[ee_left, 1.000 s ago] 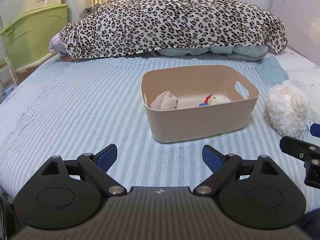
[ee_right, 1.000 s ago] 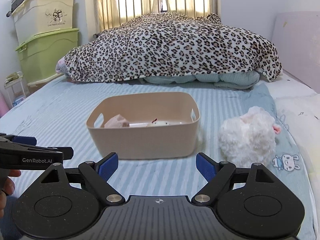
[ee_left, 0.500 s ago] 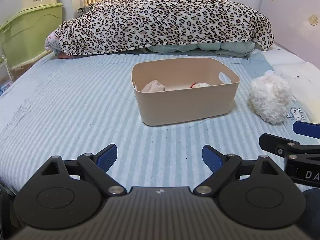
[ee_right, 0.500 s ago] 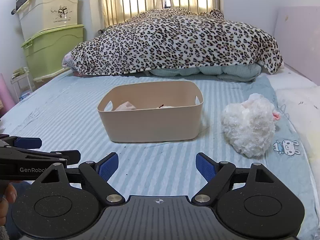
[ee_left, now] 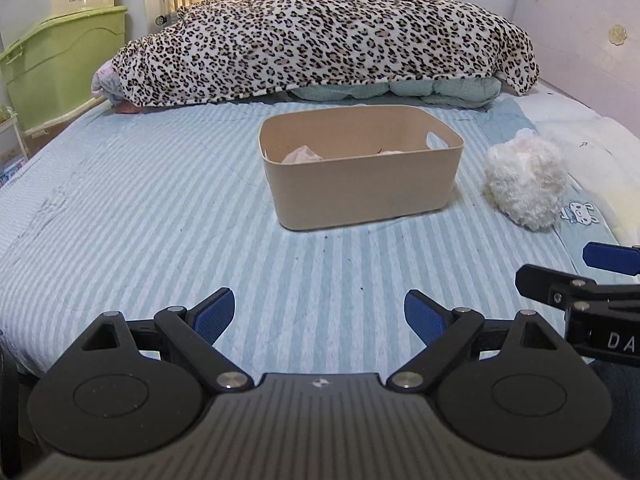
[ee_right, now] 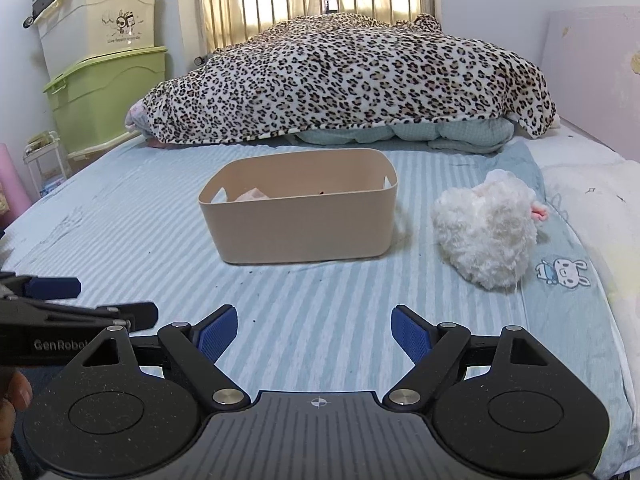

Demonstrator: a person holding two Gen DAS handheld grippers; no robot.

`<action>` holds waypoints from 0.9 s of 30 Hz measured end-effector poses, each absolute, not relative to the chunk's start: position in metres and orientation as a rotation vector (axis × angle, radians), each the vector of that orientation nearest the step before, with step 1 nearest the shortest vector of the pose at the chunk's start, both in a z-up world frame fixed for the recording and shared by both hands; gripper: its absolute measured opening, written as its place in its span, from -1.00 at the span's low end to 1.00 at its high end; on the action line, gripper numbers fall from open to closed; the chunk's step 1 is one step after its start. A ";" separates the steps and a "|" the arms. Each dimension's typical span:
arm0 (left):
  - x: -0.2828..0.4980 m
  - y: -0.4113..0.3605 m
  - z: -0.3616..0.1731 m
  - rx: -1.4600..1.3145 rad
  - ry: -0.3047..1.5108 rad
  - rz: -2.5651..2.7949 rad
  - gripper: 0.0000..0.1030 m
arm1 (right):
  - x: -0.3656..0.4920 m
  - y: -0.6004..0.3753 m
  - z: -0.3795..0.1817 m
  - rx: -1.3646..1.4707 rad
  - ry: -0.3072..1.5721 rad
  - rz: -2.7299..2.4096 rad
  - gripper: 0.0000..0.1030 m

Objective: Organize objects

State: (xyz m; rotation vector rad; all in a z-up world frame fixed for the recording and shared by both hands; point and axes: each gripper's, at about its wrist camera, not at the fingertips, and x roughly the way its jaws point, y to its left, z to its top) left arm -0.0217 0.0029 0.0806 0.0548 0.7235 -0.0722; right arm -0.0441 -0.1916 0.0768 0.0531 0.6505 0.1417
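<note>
1. I am pulling both tools back toward the near edge of the bed [ee_left: 160, 184]. Compared with a second ago, the beige bin [ee_left: 360, 196] is sitting farther off and lower in both views, and I am now seeing its front wall more than its floor.

2. My left tool [ee_left: 319, 314] is empty, with its blue pads [ee_left: 214, 312] standing wide apart over the striped sheet. My right tool [ee_right: 314, 330] is equally empty and spread, just as both were a second ago.

3. The bin is resting mid-bed, in front of the leopard blanket [ee_right: 352, 80]. A pinkish crumpled cloth [ee_left: 302, 155] is showing above its near rim; what lies beside it is mostly hidden now, though a moment ago I could see a small white toy there.

4. The fluffy white plush [ee_right: 486, 228] is lying on the bed to the right of the bin, near it but apart, and it has not shifted.

5. I am reading this retreat as the pause after a drop into the bin. The plush looks like the last loose item, and my right tool is the closer one to it.

6. It should squash easily, so I am planning a deep grab into the fur.
</note>
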 end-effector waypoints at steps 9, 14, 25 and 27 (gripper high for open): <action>-0.027 0.004 0.077 0.044 0.738 -0.075 0.79 | -0.048 -0.197 0.079 0.070 0.651 0.144 0.66; -0.031 0.007 0.080 0.038 0.723 -0.062 0.79 | -0.049 -0.196 0.077 0.062 0.654 0.145 0.66; -0.030 0.007 0.080 0.037 0.737 -0.072 0.79 | -0.049 -0.197 0.074 0.068 0.656 0.141 0.66; -0.030 0.007 0.080 0.035 0.738 -0.078 0.79 | -0.050 -0.197 0.073 0.068 0.656 0.140 0.66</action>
